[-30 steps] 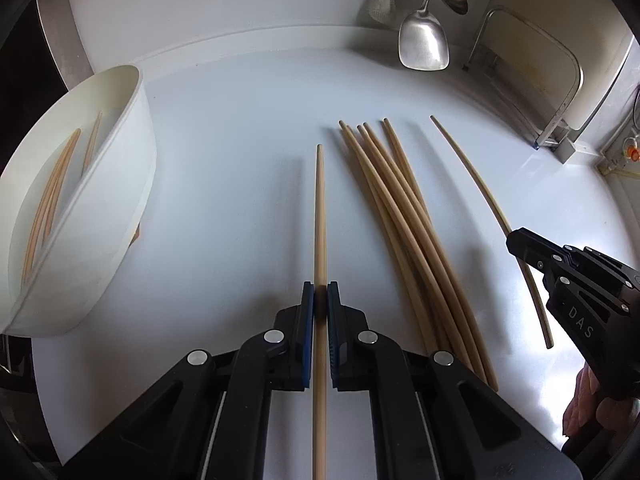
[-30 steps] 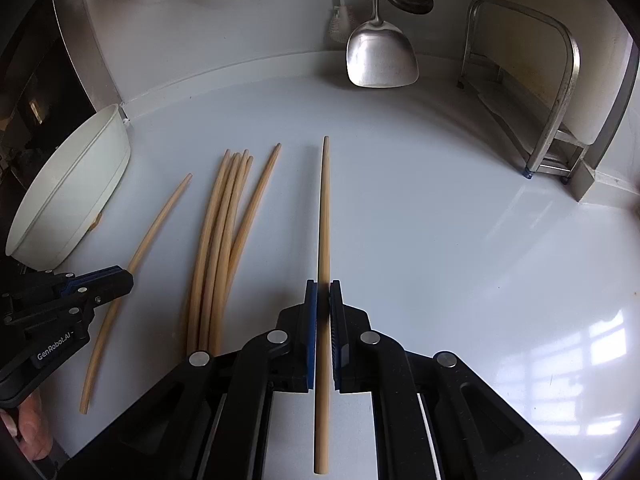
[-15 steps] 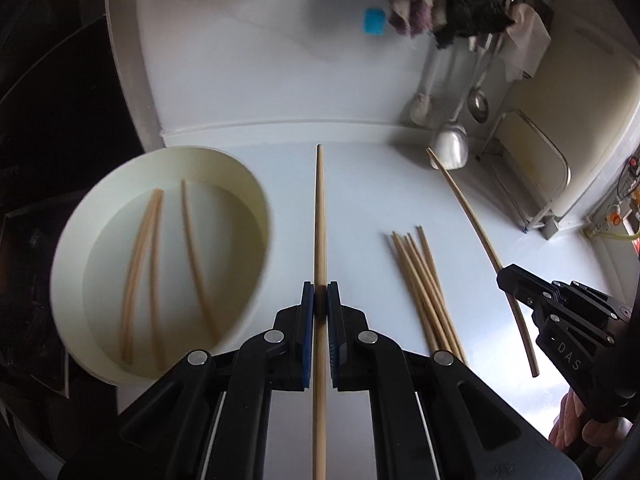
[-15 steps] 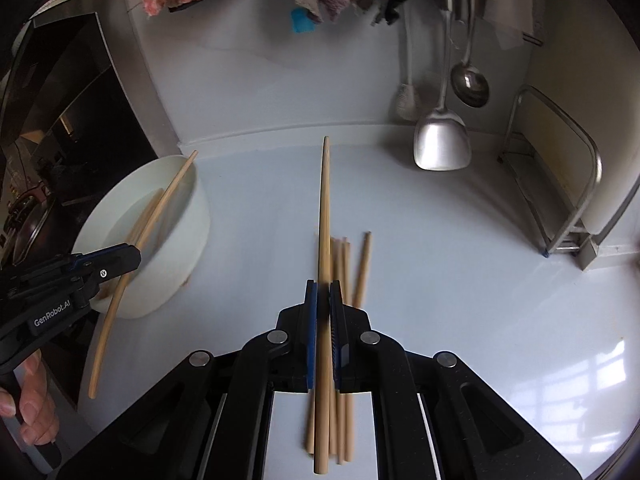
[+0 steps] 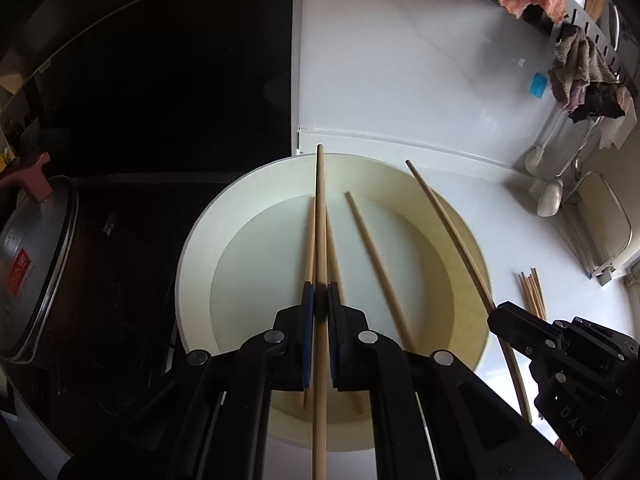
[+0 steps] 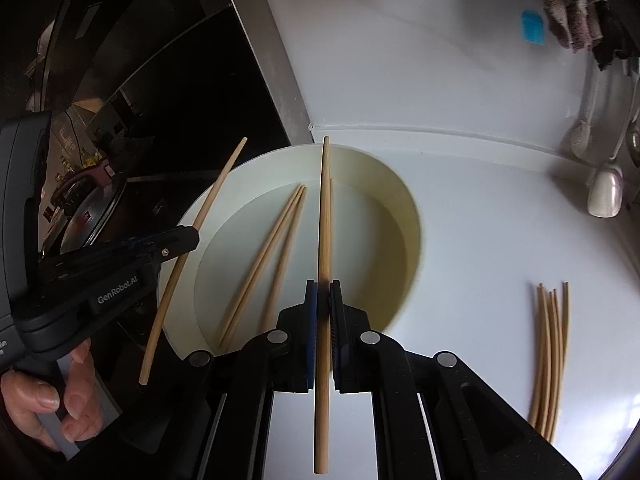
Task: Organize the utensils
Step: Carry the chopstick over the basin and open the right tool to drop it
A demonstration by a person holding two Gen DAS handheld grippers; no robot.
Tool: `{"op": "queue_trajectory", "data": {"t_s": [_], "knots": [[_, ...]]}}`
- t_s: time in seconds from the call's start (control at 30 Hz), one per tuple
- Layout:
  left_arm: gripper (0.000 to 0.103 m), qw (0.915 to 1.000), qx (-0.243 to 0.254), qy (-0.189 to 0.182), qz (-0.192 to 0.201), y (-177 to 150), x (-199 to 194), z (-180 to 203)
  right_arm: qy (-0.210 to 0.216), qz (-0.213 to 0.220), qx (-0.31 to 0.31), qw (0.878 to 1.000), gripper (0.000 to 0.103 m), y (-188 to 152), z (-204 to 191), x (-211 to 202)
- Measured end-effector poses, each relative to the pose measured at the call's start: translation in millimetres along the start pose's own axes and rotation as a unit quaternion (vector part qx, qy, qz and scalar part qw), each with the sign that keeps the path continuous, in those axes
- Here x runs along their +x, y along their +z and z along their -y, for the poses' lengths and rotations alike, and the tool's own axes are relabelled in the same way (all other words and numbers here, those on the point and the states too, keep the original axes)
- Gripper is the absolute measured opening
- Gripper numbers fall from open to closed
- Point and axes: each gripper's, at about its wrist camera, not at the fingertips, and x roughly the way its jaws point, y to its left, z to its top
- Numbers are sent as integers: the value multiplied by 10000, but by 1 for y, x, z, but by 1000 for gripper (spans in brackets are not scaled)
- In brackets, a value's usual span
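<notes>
Left gripper (image 5: 318,300) clamped one chopstick (image 5: 320,216), right gripper (image 6: 323,300) clamped another (image 6: 325,208); both sticks pointed to 12 o'clock over the white bowl (image 5: 192,248), loose bundle (image 6: 550,356) at 3 o'clock.

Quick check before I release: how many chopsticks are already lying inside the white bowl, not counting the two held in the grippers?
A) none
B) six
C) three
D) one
C: the right wrist view shows three loose chopsticks lying on the floor of the white bowl, below the two held ones.
</notes>
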Motion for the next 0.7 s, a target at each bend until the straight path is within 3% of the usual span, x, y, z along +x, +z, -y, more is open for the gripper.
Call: {"op": "queue_trajectory", "data": {"t_s": [0.23, 0.7], "knots": [[7, 9993, 15, -166, -342, 8, 40, -20, -162, -479, 194, 9985, 6, 18, -14, 53], [7, 9966, 69, -349, -740, 19, 99, -21, -390, -1089, 548, 9918, 6, 29, -7, 109]]}}
